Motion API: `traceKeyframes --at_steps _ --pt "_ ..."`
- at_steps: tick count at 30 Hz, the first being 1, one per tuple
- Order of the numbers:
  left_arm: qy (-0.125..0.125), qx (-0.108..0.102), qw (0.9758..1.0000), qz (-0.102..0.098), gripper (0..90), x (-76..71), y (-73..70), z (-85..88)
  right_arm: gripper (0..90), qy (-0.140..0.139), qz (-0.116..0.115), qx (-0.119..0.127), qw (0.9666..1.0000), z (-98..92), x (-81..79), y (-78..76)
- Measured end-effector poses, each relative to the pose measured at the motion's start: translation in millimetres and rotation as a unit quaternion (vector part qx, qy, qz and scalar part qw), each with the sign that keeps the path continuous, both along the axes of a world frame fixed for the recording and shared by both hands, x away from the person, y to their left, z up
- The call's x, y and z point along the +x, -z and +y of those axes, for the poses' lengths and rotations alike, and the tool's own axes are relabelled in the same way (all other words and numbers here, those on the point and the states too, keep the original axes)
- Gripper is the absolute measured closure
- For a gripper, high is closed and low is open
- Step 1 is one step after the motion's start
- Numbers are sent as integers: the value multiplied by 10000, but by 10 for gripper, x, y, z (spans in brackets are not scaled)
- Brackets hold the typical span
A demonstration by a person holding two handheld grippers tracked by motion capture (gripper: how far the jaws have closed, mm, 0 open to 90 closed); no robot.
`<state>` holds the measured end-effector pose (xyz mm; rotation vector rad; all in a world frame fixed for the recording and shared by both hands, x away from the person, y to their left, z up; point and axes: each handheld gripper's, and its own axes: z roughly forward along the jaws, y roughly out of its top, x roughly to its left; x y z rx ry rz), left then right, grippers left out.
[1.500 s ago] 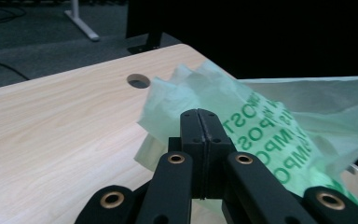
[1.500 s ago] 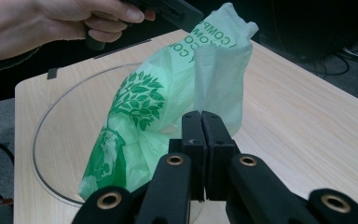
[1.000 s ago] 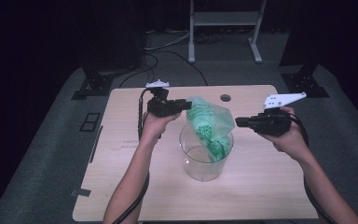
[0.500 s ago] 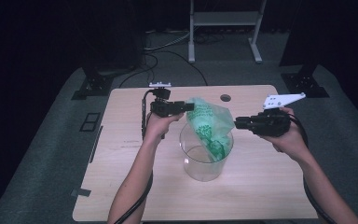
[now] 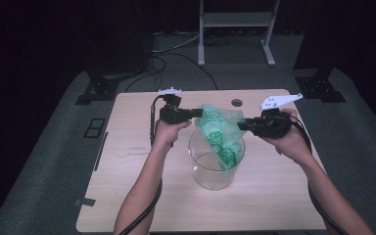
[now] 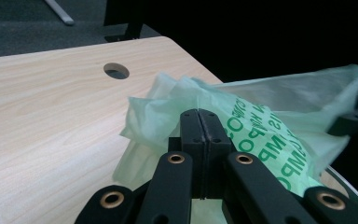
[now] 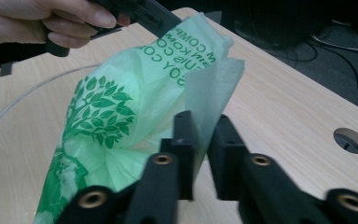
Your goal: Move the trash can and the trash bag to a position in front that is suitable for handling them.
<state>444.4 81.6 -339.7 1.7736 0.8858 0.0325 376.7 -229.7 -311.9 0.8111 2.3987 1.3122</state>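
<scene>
The green bag [image 5: 220, 131] hangs into the clear tub [image 5: 216, 164] at frame centre, its mouth stretched sideways between the left gripper [image 6: 199, 122], jaws clamped on one edge, and the right gripper [image 7: 203, 128], jaws slightly apart around the opposite edge.

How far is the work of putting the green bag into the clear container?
Done: the green bag hangs partly inside the clear container. In hand: the left gripper pinches one edge; the right gripper's jaws, just closing, straddle the other. Left: spreading the bag over the rim.
</scene>
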Motion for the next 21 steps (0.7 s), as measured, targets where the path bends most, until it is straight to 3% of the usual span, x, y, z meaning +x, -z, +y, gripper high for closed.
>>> traceKeyframes --at_steps 2,7,14,21 --pt "7 -20 10000 -22 900 -8 -23 24 887 1 -12 -16 10000 16 1 -2" --pt "-100 -180 9996 -218 900 -44 -145 140 900 81 -177 86 9998 -36 -39 -96" --pt "-175 -375 9969 -672 900 -197 -473 365 900 210 -381 378 9983 -225 -135 -295" --pt "-173 -356 9949 -924 900 -347 -593 547 900 256 -459 473 9975 -396 -262 -335"
